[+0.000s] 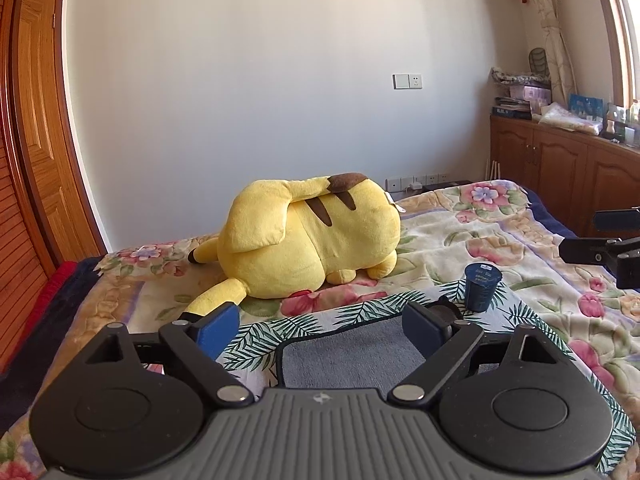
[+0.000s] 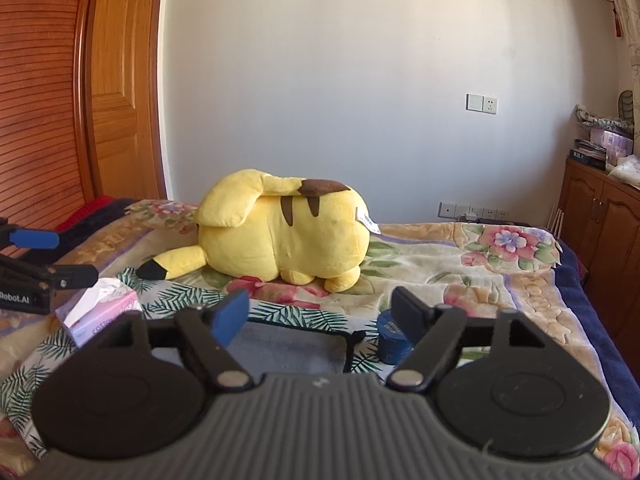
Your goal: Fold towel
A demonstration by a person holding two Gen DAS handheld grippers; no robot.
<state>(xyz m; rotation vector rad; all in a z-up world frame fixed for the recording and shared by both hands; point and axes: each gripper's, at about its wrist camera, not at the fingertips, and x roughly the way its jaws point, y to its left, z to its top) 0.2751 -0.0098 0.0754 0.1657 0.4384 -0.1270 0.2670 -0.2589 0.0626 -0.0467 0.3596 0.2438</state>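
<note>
A grey towel (image 1: 348,356) with a dark border lies flat on a white leaf-print cloth (image 1: 280,324) on the bed. It also shows in the right wrist view (image 2: 288,350). My left gripper (image 1: 320,326) is open and empty, held just above the towel's far edge. My right gripper (image 2: 320,314) is open and empty, above the towel's far right corner. The right gripper's fingers (image 1: 588,254) show at the right edge of the left wrist view. The left gripper's fingers (image 2: 40,256) show at the left edge of the right wrist view.
A yellow plush toy (image 1: 312,236) lies on the floral blanket (image 1: 500,236) beyond the towel. A dark blue cup (image 1: 482,286) stands right of the towel, also in the right wrist view (image 2: 390,342). A pink tissue box (image 2: 100,312) sits left. Wooden cabinets (image 1: 560,168) stand right, a wooden door (image 2: 120,92) left.
</note>
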